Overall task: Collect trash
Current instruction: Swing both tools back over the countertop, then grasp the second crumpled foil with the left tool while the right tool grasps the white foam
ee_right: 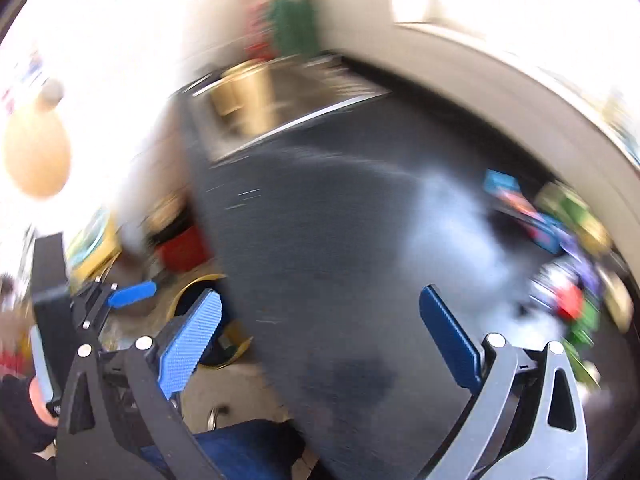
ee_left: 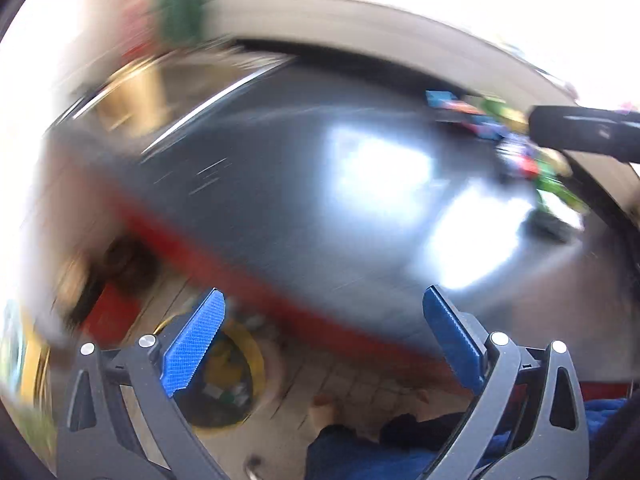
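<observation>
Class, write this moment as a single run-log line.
left gripper: open, empty | right gripper: open, empty | wrappers: piled at table's far right, untouched | yellow-rimmed bin: on floor | views: blurred

The tabletop [ee_left: 280,200] looks dark grey and smooth, glossy enough to throw back bright window glare. The left tool [ee_left: 320,340] has blue pads [ee_left: 192,344] with a fine cross-hatched, rubbery-looking texture, set on matt grey plastic arms with shiny metal pins; the right tool [ee_right: 320,340] looks the same. The wrappers [ee_right: 560,264] are blurred but look like shiny printed film. The floor [ee_left: 340,376] appears tiled.
</observation>
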Demonstrator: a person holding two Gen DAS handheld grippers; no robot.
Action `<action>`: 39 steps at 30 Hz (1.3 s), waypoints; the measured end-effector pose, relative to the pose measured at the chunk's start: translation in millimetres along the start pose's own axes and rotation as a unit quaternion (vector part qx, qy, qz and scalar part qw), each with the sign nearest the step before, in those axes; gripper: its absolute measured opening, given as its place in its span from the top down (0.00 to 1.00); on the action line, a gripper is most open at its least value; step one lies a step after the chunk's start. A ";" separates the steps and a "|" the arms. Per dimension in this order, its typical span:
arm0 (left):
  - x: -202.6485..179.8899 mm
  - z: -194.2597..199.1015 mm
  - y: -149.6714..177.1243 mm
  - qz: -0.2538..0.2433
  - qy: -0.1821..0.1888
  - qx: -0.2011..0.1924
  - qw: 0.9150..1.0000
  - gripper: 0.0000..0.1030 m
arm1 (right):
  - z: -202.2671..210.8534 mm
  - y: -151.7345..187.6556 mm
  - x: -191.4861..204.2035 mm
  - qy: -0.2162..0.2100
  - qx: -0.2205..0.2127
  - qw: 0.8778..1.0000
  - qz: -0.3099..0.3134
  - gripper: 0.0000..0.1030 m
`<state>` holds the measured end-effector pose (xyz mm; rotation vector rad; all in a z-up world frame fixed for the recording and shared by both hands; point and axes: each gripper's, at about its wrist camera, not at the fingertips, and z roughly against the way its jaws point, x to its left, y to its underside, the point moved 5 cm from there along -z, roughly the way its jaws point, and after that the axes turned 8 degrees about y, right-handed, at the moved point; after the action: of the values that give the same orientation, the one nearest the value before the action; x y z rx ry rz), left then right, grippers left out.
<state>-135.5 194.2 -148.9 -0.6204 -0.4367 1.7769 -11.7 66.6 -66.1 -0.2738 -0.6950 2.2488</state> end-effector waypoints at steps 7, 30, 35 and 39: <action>-131.4 -35.4 -56.9 -0.156 0.088 0.006 0.984 0.06 | 57.4 55.5 -158.0 0.114 -0.015 0.980 -0.160 0.07; -216.2 -116.3 -113.9 -0.225 0.109 0.036 0.968 0.07 | 66.7 100.6 -272.6 0.133 -0.008 0.967 -0.218 0.07; -220.2 -164.0 -135.8 -0.229 0.109 0.055 0.966 0.07 | 35.0 96.3 -310.9 0.122 0.009 0.972 -0.203 0.07; -221.4 -202.0 -147.4 -0.245 0.105 0.072 0.961 0.07 | -4.7 91.1 -346.6 0.115 0.032 0.977 -0.175 0.07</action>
<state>147.6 20.1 -181.3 -0.5362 -0.2799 1.2435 175.5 -232.9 -126.5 -0.3453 -0.5032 1.8638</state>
